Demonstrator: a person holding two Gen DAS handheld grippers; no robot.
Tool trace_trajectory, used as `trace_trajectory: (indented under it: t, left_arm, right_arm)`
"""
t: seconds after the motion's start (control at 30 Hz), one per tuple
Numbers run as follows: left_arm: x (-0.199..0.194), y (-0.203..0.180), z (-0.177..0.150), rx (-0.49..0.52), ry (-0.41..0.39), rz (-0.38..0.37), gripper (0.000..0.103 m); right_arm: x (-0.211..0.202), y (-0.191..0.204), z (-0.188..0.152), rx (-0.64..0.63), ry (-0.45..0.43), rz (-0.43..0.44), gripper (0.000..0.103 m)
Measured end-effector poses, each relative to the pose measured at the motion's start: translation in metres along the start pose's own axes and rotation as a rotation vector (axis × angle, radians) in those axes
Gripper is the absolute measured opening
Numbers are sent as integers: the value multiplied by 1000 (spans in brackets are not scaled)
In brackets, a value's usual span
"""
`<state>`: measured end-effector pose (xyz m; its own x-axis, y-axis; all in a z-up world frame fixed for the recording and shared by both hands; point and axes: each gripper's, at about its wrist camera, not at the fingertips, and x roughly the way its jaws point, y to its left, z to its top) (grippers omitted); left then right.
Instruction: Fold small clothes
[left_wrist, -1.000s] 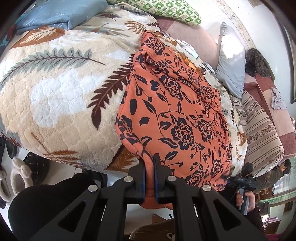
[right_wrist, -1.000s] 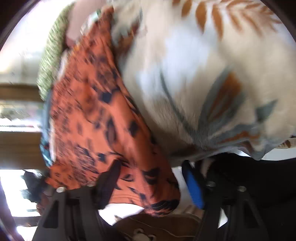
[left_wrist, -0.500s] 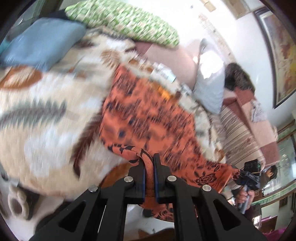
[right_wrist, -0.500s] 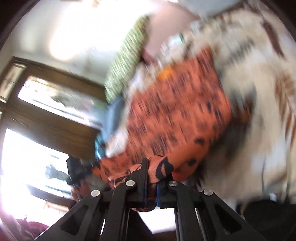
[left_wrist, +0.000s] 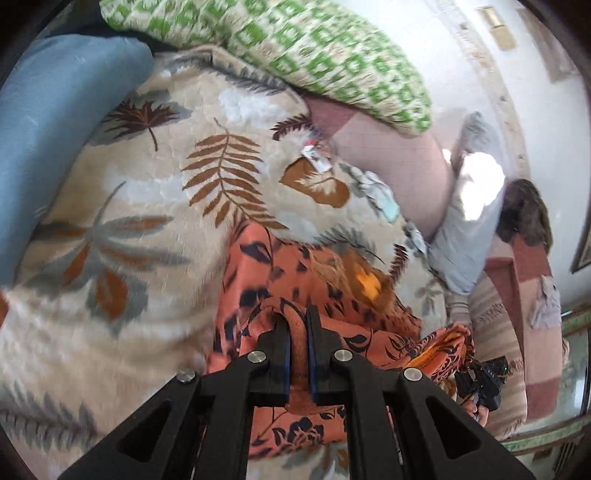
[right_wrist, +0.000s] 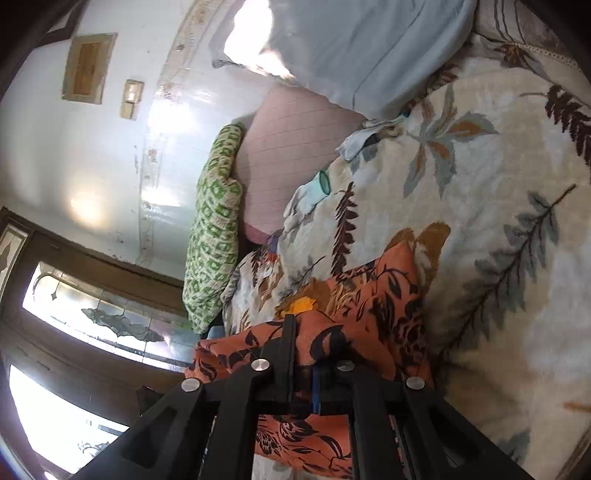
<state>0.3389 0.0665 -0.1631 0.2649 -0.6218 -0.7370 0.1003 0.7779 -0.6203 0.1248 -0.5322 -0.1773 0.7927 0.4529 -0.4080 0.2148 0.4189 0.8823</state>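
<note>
2 grippers are both clamped on 1 orange floral garment (left_wrist: 325, 295). Your left gripper (left_wrist: 298, 334) has its jaws nearly together, pinching a ridge of the orange cloth between the pads. Your right gripper (right_wrist: 308, 354) has just closed and now pinches another fold of the same garment (right_wrist: 373, 306), its jaws almost touching. The garment is bunched and doubled over between your 2 grippers, partly lifted, its far part lying on the leaf-print blanket (left_wrist: 155, 229) near the blanket's front edge. 1 green patterned pillow (left_wrist: 295, 48) lies along the blanket's far edge.
</note>
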Motion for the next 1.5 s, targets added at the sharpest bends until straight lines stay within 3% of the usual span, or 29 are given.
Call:
trace_trajectory:
  t: [0.1,0.23,0.3,0.43,0.6,0.63,0.67,0.7,0.73,0.77,0.8,0.9,0.97,1.0,1.1,1.23,1.37,1.5]
  left_arm:
    - [36,7,24,-11,30,28,7]
    - [79,22,41,-58,88,77,8]
    - [89,32,45,-103,84,51,8]
    - [80,37,41,-142,-19,-38,8]
    - [51,19,20,-75,-193,-46,9]
    - [48,15,16,-56,-224,-42,14]
    - [45,10,14,-36,-249,-30,26]
    - [41,6,11,-20,-283,0,36]
    - [39,3,12,-21,-320,39,54]
    - [32,5,11,-34,-361,70,60]
    - [26,9,10,-58,-389,74,61]
    - [11,16,6,-128,-401,71,61]
    - [-1,6,-9,-79,-420,73,61]
    - [-5,-4,-19,-39,-421,81,62]
    - [-2,-23,-59,21,-413,67,66]
    - [32,-36,-106,73,-353,135,67]
    - [63,-34,-119,91,-279,243,67]
    - [66,-28,-122,132,-320,278,67]
  right_arm:
    - [31,-27,20,50,0,-16,6]
    - [70,-76,34,190,79,-41,7]
    - [84,-97,36,222,114,-78,8]
    - [77,-100,41,215,124,-63,8]
    - [45,-79,40,161,54,27,11]
    - [42,-75,39,155,42,37,14]
    - [40,-72,39,150,30,49,17]
    - [39,-69,39,148,17,62,29]
    - [37,-66,38,151,-2,83,55]
    - [36,-64,38,161,-18,112,71]
    - [34,-64,36,180,-47,146,78]
    - [18,-60,35,216,-126,187,77]
    - [2,-51,36,192,-178,200,77]
    - [-3,-43,37,161,-175,162,77]
    - [6,-12,30,23,-101,47,77]
    - [65,37,-10,-174,100,-75,77]
    - [120,76,-55,-340,231,-154,76]
    - [159,95,-90,-491,314,-274,71]
